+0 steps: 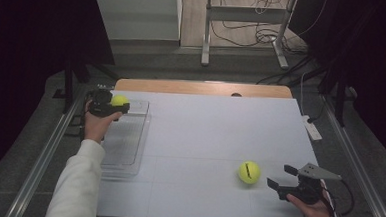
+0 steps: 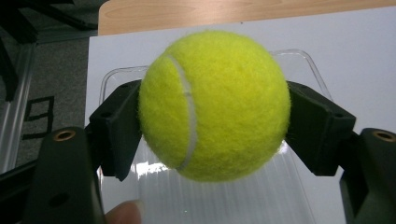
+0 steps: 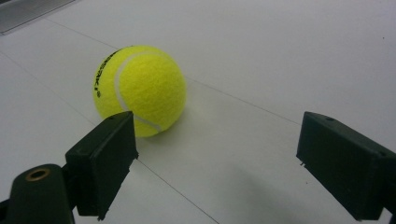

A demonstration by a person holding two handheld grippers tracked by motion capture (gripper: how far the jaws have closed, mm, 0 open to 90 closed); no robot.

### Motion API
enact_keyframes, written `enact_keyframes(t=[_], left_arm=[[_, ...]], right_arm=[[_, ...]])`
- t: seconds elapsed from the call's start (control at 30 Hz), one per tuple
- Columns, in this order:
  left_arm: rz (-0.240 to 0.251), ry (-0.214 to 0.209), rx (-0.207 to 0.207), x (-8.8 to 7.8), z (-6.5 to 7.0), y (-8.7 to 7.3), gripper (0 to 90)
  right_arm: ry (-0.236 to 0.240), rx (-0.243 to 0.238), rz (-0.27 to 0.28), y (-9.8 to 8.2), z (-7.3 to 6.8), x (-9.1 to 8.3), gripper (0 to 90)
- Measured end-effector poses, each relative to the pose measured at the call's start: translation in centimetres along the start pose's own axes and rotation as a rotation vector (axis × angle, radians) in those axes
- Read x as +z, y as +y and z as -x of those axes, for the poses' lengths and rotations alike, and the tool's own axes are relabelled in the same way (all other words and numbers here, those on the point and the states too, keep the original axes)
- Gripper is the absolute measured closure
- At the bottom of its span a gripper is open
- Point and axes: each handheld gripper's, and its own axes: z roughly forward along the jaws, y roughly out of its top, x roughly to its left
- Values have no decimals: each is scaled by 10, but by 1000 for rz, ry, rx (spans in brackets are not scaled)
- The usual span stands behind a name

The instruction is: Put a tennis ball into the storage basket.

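Black jaws of the right gripper (image 1: 281, 176) stand wide apart with nothing between them, held low at the near right corner of the white table (image 1: 215, 124). In the right gripper view, the loose ball (image 3: 140, 90) lies on the table just beyond the left jaw, apart from it, with black lettering on its side. Seen from the high view, this yellow ball (image 1: 249, 172) rests near the front of the table, just left of the right gripper.

Farther off on the left side, a clear plastic tray (image 1: 124, 145) lies along the table's left edge. A white sleeve (image 1: 76, 187) reaches up beside it to the hand holding the left gripper (image 1: 115, 107), which hovers over the far end of the tray. Its jaws are clamped on a second ball (image 1: 119, 100); in the left gripper view the pads press both sides of that ball (image 2: 215, 105), whose white seam curves down its left face, with the tray (image 2: 299, 60) beneath and behind it. Beyond the white surface runs a wooden strip (image 1: 202, 87), then grey floor with cables.
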Motion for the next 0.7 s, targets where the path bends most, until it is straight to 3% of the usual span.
enact_keyframes(t=[0.43, 0.7], left_arm=[[-55, 10, 26, 13, 1, -1, 267], [-93, 16, 10, 20, 0, -5, 266]], right_arm=[[-4, 1, -3, 0, 0, 0, 122], [-4, 1, -3, -1, 1, 0, 122]])
